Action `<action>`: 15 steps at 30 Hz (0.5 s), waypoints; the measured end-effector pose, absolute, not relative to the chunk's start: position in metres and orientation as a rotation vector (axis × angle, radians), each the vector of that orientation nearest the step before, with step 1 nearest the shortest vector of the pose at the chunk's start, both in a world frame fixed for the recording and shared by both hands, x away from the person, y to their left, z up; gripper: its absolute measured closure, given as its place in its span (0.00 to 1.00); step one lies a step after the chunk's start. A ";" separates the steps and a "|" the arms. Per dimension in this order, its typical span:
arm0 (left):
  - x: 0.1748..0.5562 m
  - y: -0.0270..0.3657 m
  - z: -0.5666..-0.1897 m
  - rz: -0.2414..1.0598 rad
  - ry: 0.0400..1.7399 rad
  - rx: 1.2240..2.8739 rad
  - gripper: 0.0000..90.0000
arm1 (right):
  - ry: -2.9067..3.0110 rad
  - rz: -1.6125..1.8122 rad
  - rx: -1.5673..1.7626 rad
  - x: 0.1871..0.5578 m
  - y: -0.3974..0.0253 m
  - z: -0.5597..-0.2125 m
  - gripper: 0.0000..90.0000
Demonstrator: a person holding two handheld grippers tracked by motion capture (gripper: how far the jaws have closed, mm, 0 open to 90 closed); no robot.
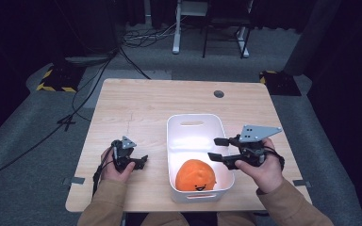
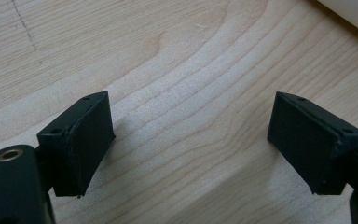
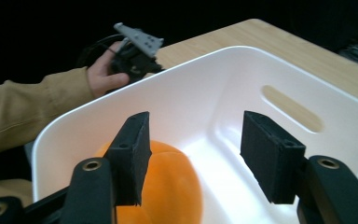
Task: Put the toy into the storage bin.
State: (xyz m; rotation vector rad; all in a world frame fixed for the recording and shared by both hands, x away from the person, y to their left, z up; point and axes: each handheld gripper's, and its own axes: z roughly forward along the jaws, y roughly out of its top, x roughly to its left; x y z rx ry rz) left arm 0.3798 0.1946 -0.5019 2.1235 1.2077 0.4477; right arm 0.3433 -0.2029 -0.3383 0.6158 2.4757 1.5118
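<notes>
A white plastic bin [image 1: 195, 124] stands on the wooden table [image 1: 169, 96], near its front edge. An orange plush toy with a smiling face [image 1: 196, 175] lies in the bin's near end. My right gripper [image 1: 214, 148] hangs open over the bin's right rim, jaws pointing left above the toy [image 3: 168, 182], nothing between them [image 3: 193, 154]. The bin's inner wall [image 3: 223, 88] and handle slot lie beyond. My left gripper [image 1: 143, 161] rests low over bare wood left of the bin, jaws wide apart and empty [image 2: 191, 140].
A round cable hole [image 1: 218, 93] sits near the table's far right. Cables [image 1: 80, 94] trail over the grey carpet at left. Desk legs [image 1: 176, 33] stand behind the table. The bin's corner [image 2: 354, 14] shows at the left gripper view's top right.
</notes>
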 end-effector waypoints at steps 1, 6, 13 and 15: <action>0.380 0.195 -0.502 0.442 1.207 2.128 0.16 | 2.464 1.499 0.635 0.344 -0.207 -0.337 0.48; 0.380 0.195 -0.502 0.442 1.207 2.127 0.16 | 2.403 1.479 0.701 0.350 -0.226 -0.335 0.47; 0.380 0.195 -0.502 0.442 1.207 2.127 0.16 | 2.326 1.437 0.801 0.353 -0.257 -0.338 0.47; 0.380 0.195 -0.502 0.442 1.207 2.127 0.16 | 2.318 1.424 0.814 0.354 -0.261 -0.339 0.47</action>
